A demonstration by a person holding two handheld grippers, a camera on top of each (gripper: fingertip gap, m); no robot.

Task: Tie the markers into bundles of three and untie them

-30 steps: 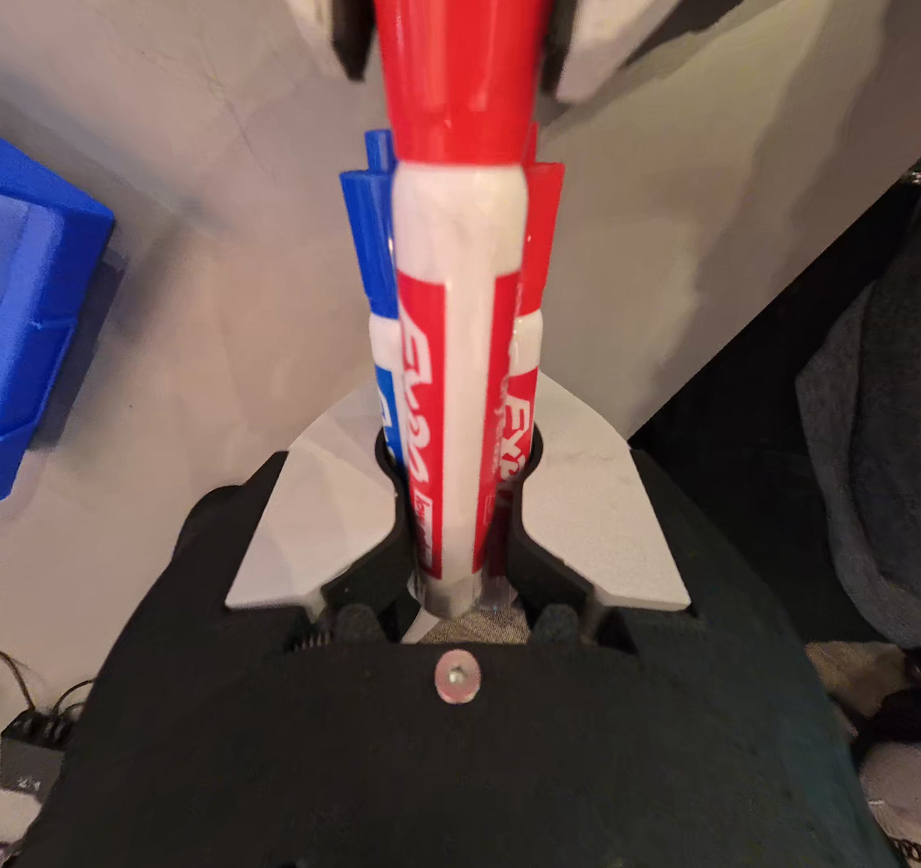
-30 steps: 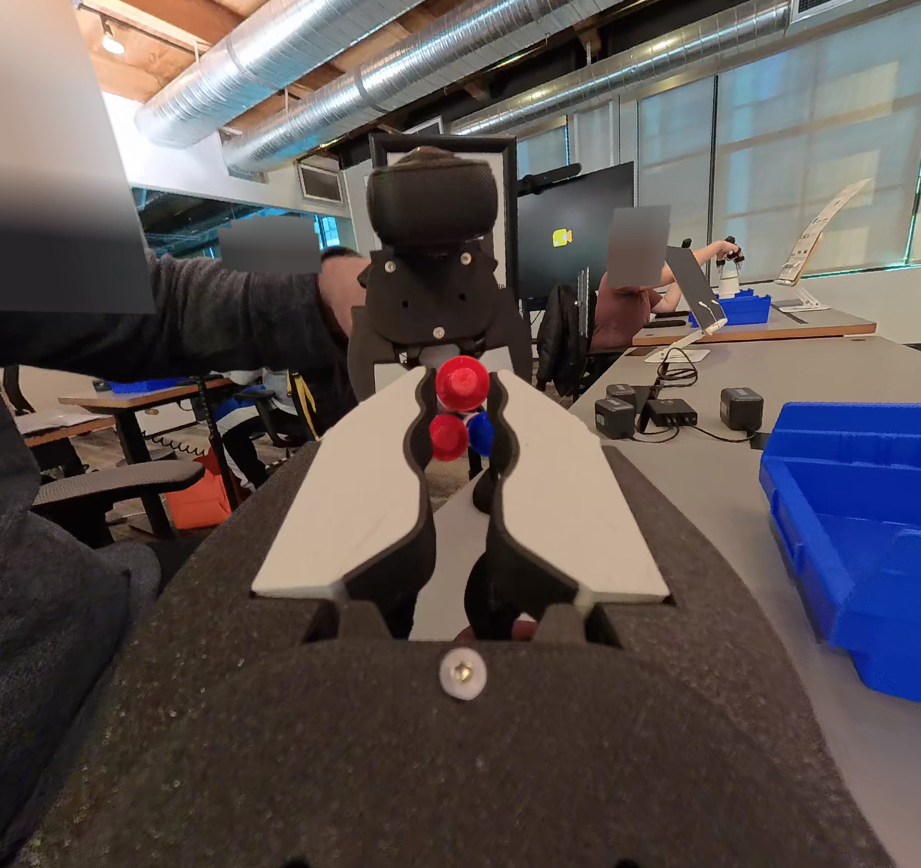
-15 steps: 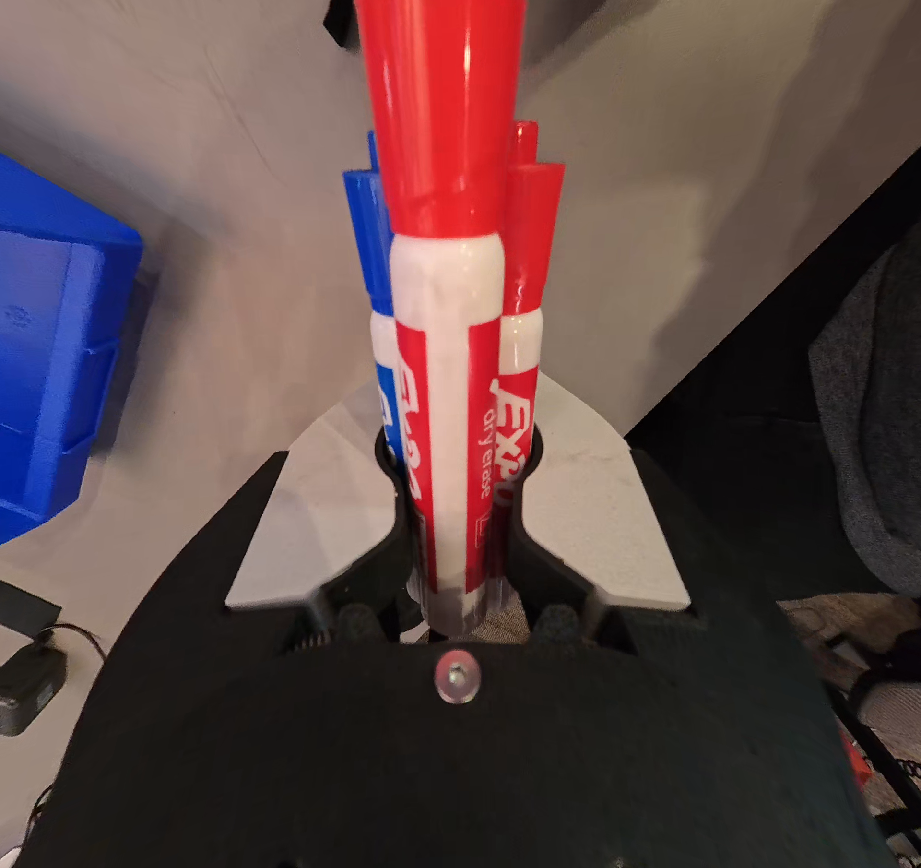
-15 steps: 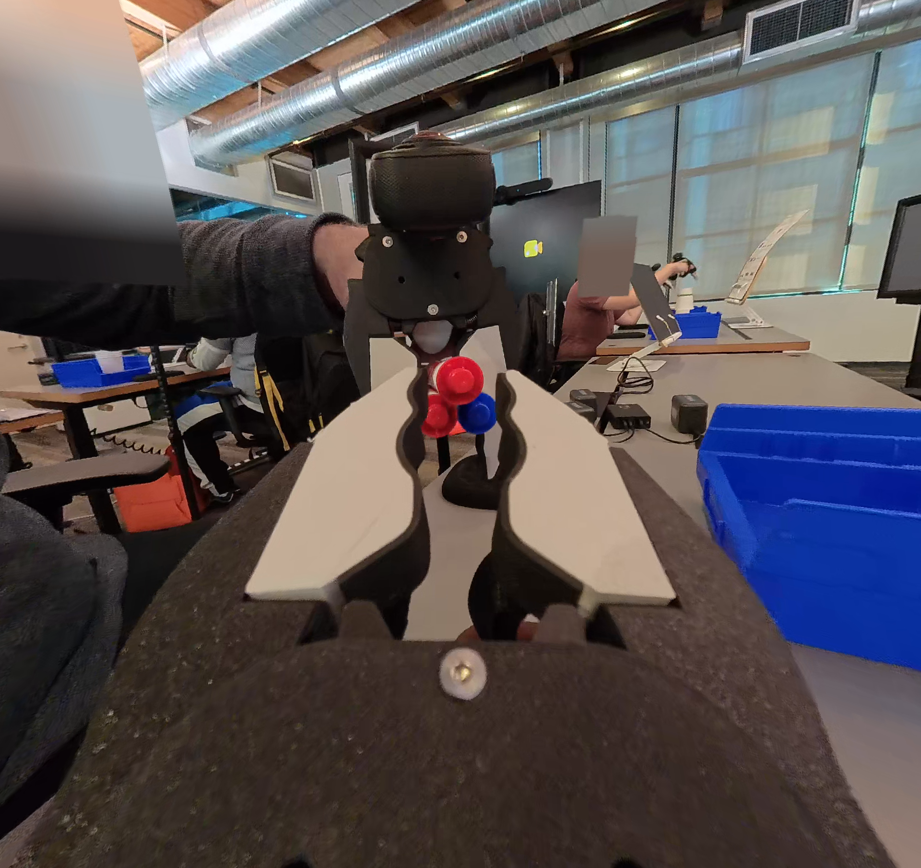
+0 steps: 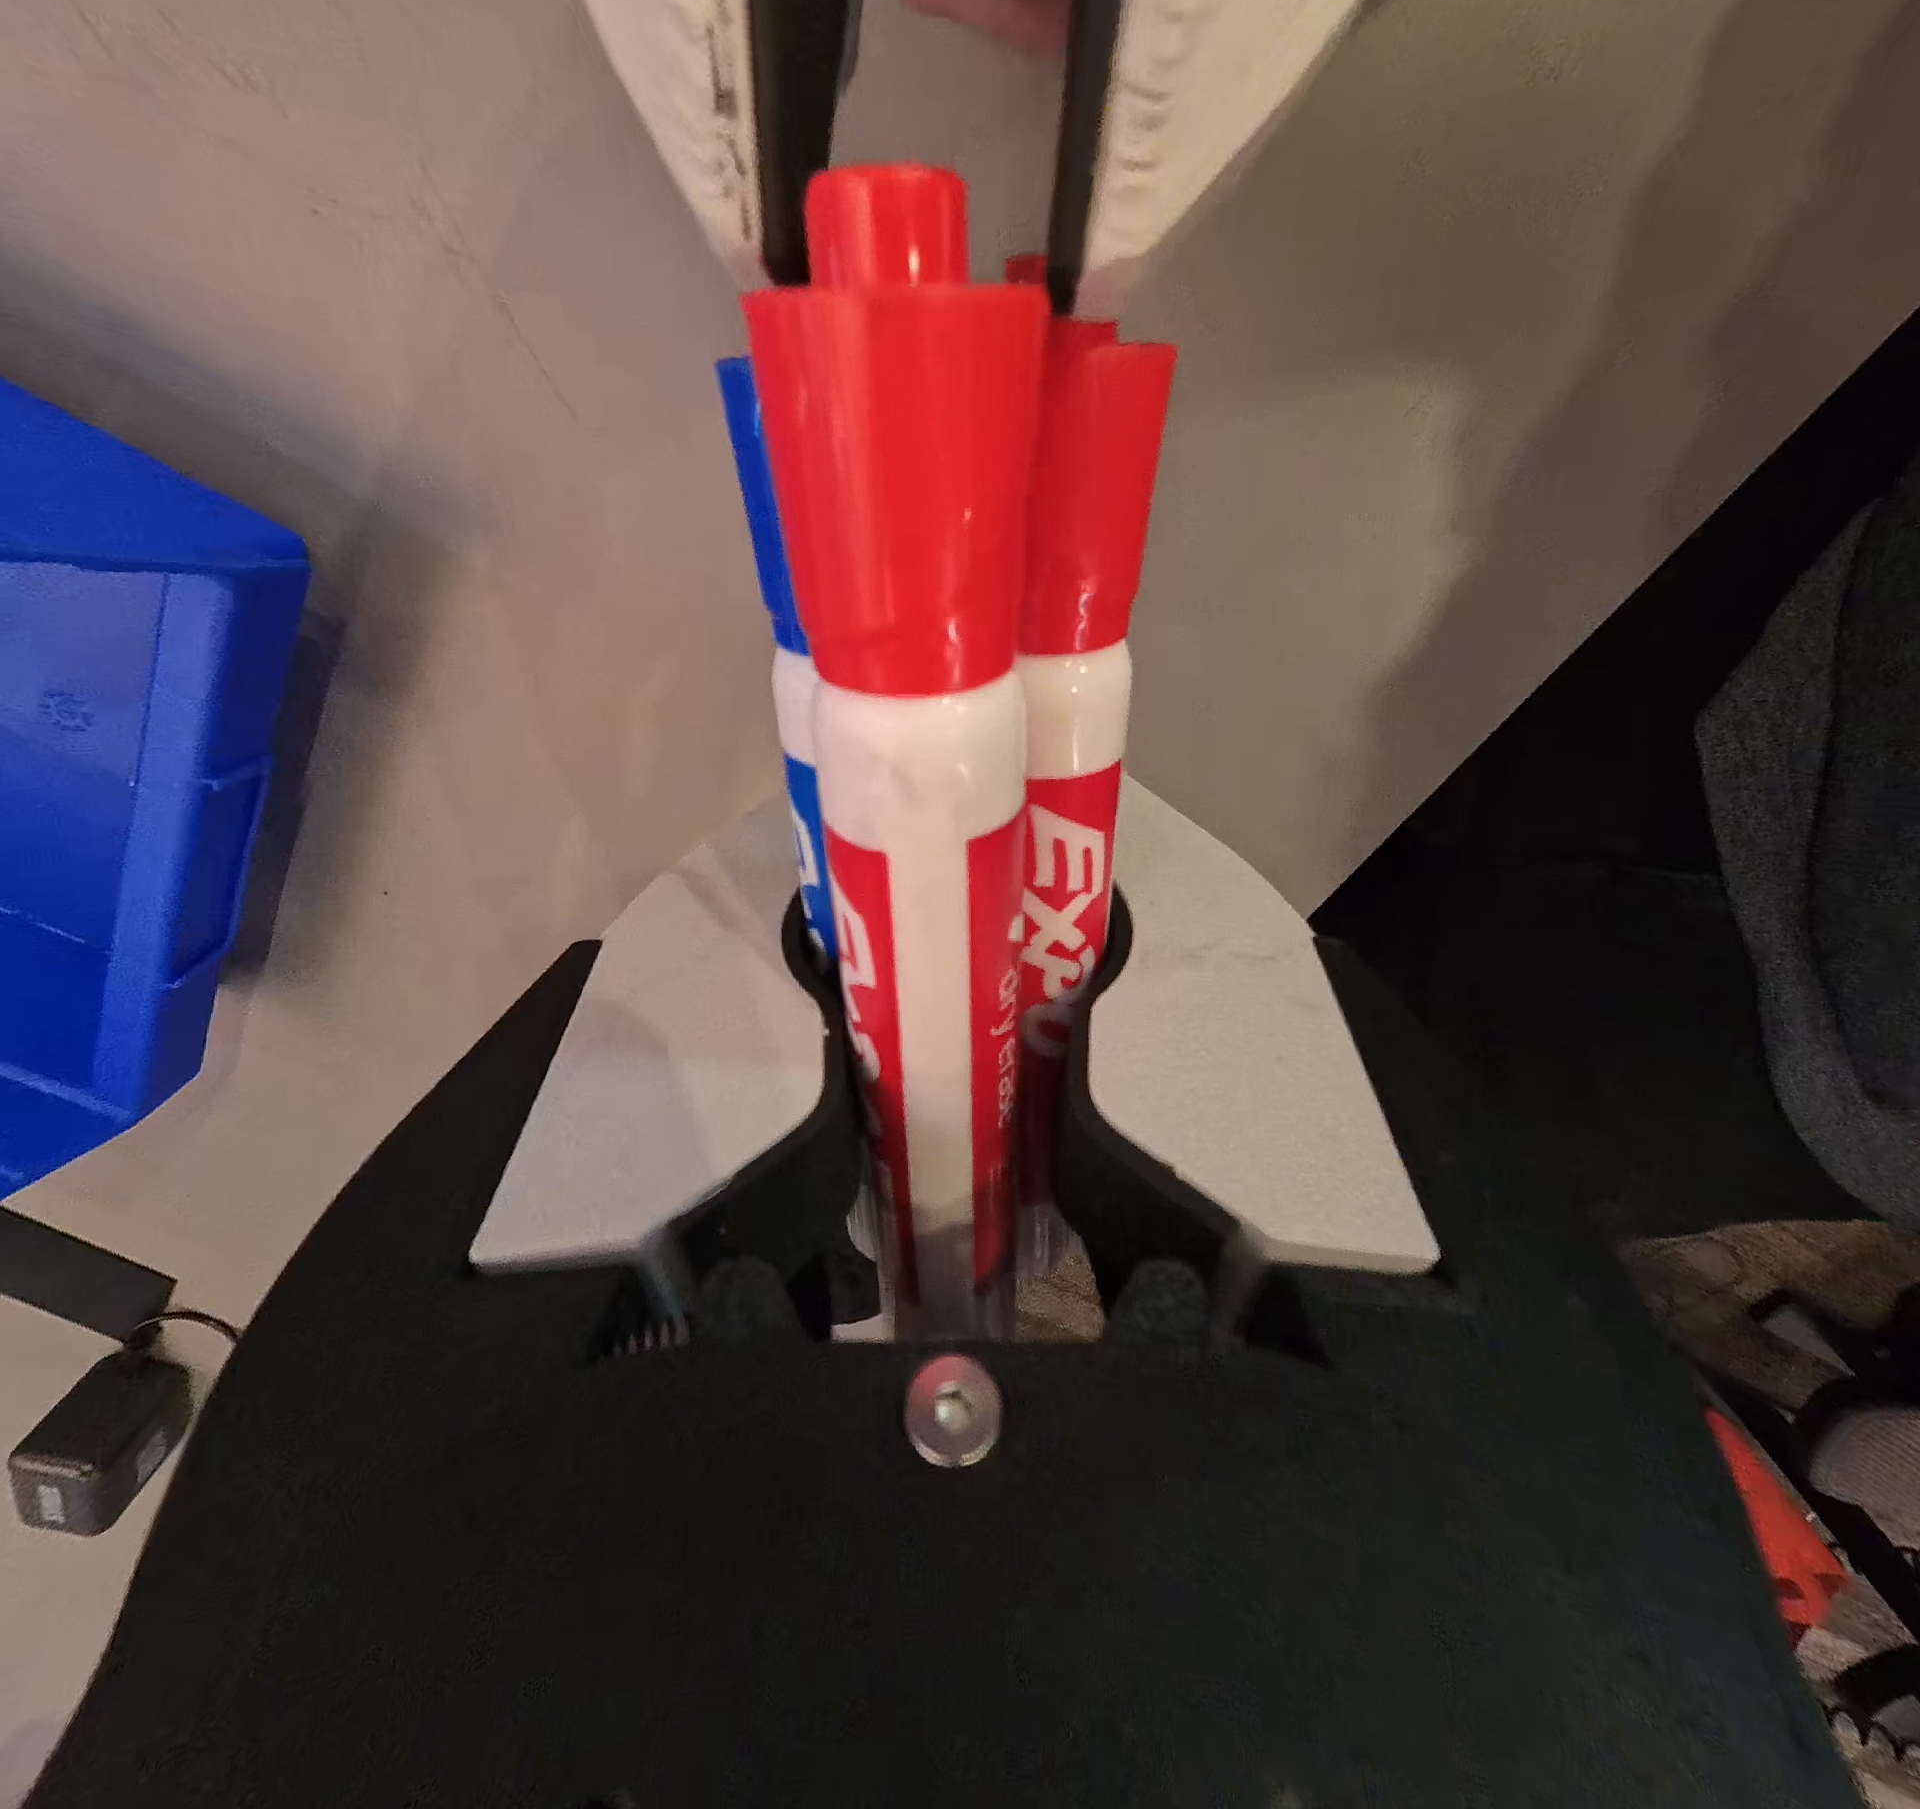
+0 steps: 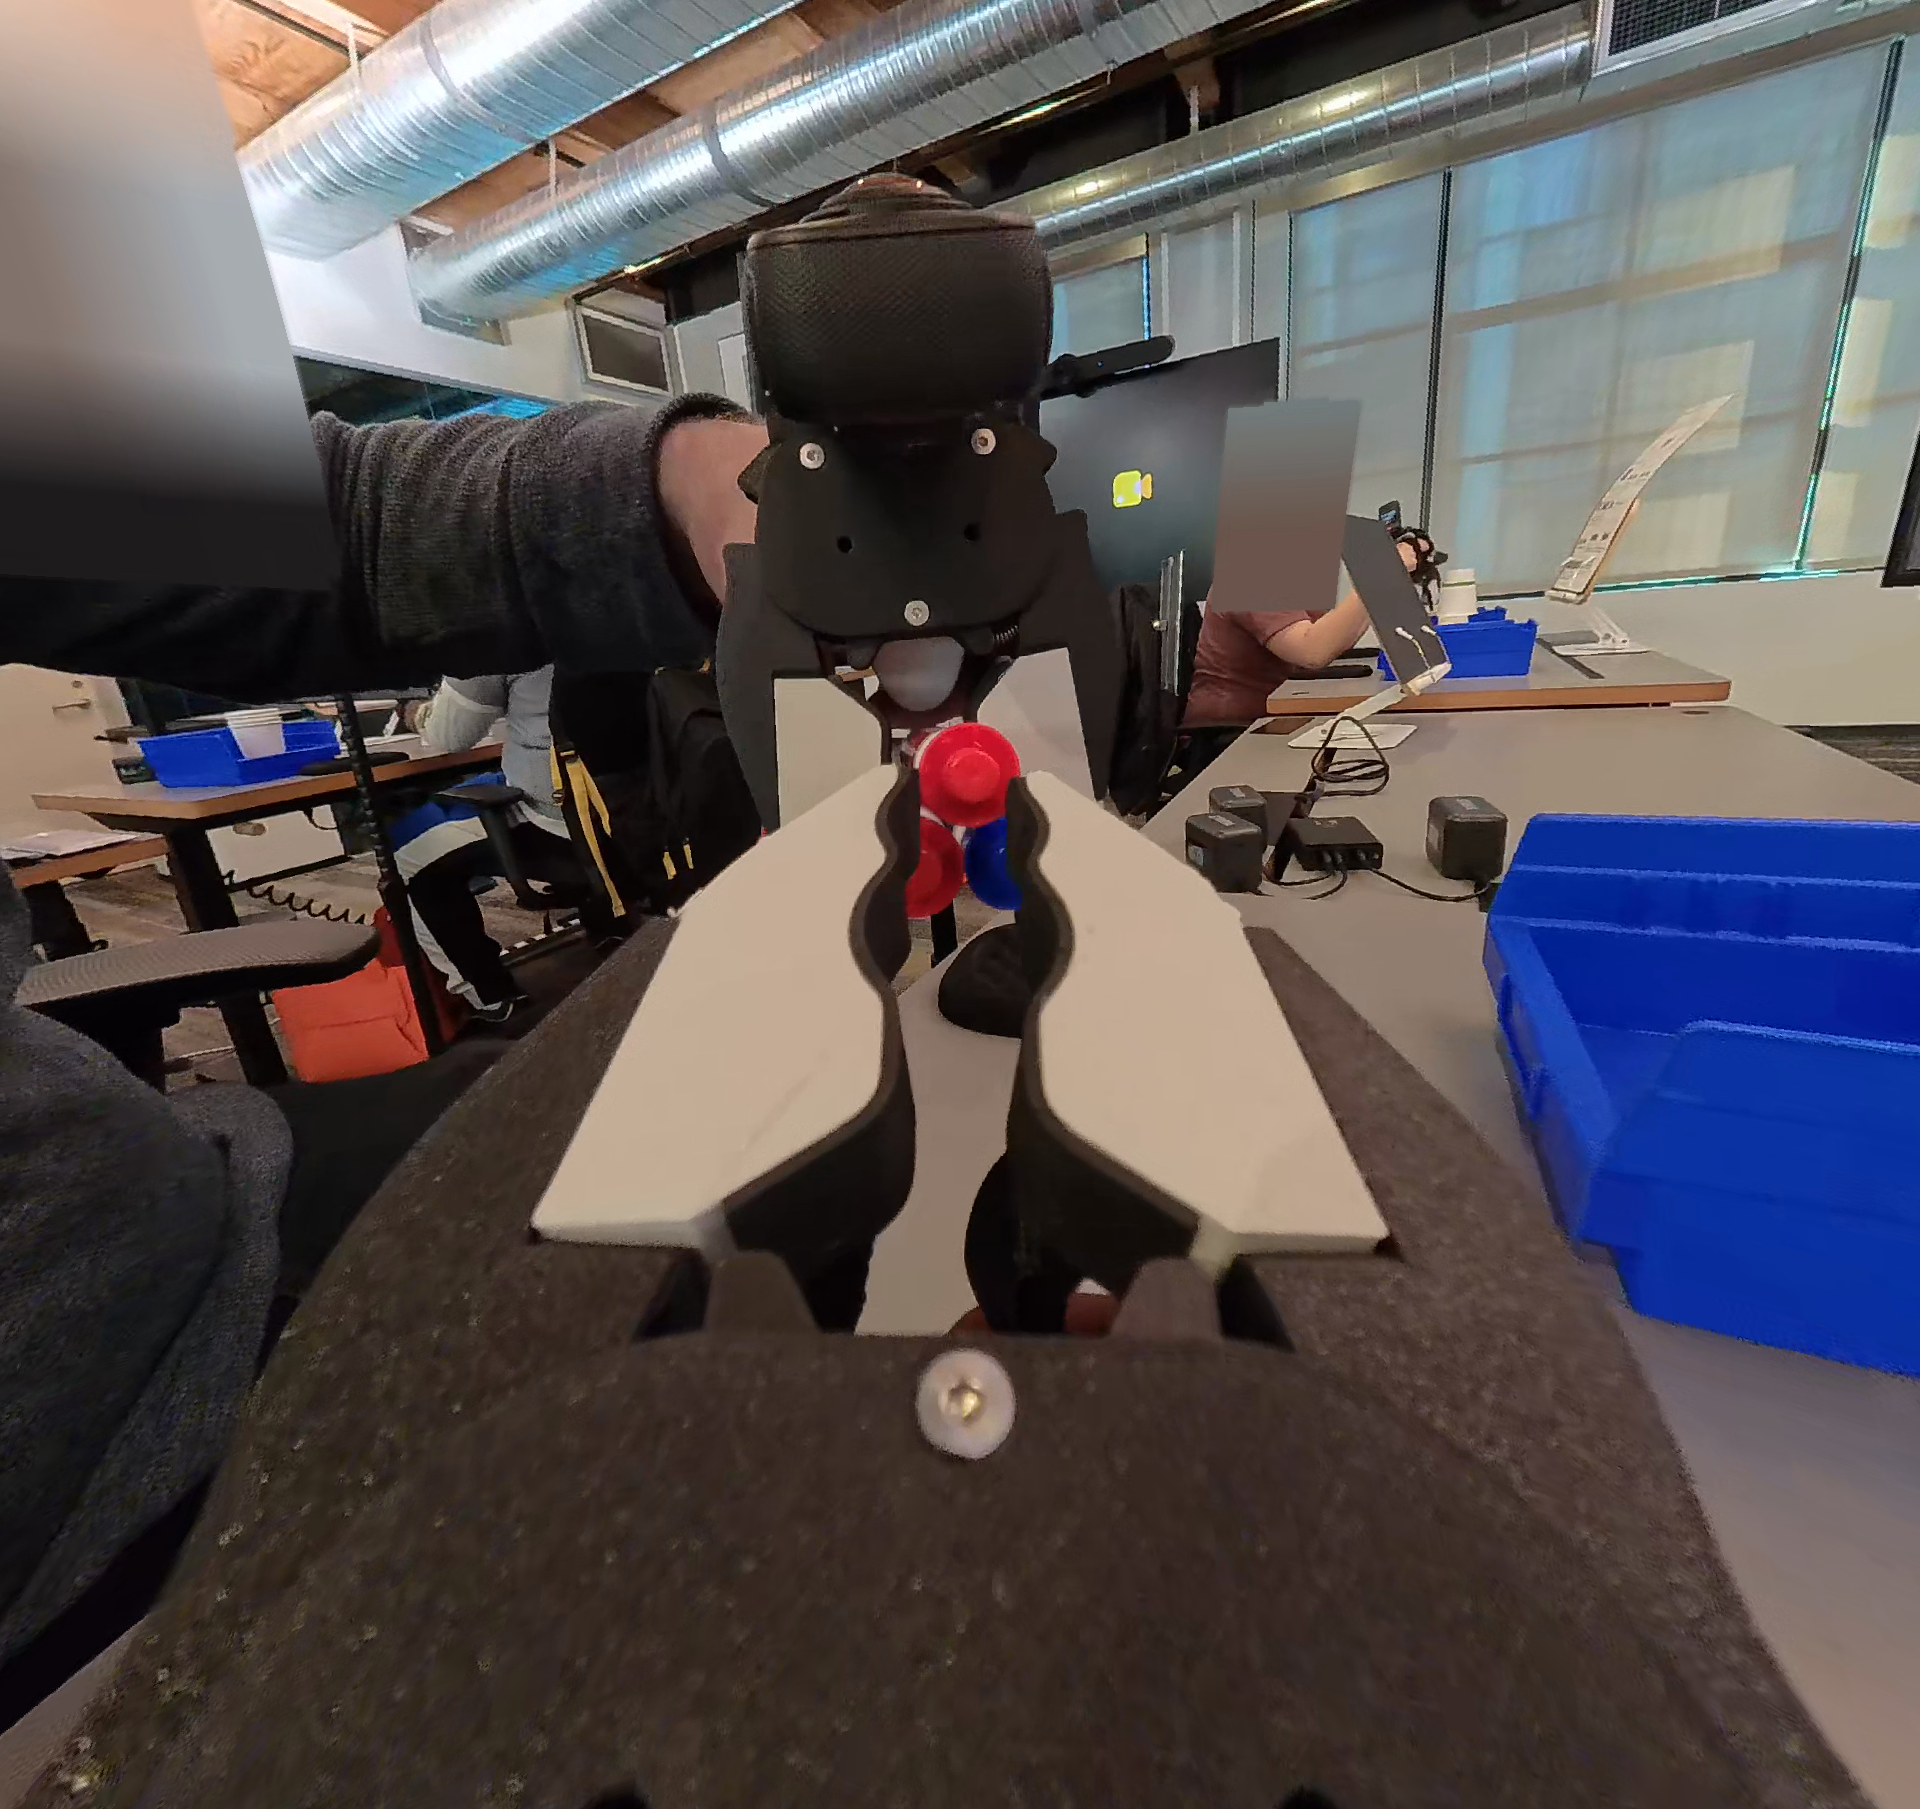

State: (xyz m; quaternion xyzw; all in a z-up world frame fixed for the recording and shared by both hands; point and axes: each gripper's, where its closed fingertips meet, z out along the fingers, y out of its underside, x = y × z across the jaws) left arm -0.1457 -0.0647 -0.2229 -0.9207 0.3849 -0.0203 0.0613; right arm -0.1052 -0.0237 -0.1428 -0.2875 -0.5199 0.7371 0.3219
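Observation:
My left gripper (image 5: 961,886) is shut on three markers (image 5: 914,824), two red and one blue, standing side by side with caps pointing away from me. It also shows in the right wrist view (image 6: 894,533), facing me, with the three cap ends (image 6: 961,772) toward the camera. My right gripper (image 6: 961,803) is open, its jaws a little apart, with the tips at the cap ends. In the left wrist view its fingers (image 5: 790,97) straddle the tip of the top red cap. I see no tie on the markers.
A blue bin (image 6: 1714,1032) stands on the grey table (image 6: 1351,949) to my right gripper's right; it also shows in the left wrist view (image 5: 104,824). Black chargers with cables (image 6: 1340,840) lie farther back. The table edge (image 5: 1558,679) runs diagonally. A person's sleeved arm (image 6: 468,533) holds the left gripper. One gripper's finger ends stand about 10 centimeters off the other's.
The right gripper's fingers were around the red cap, drew back off it, and now sit at the cap tips again. The two grippers have come closer together. The left grip is unchanged.

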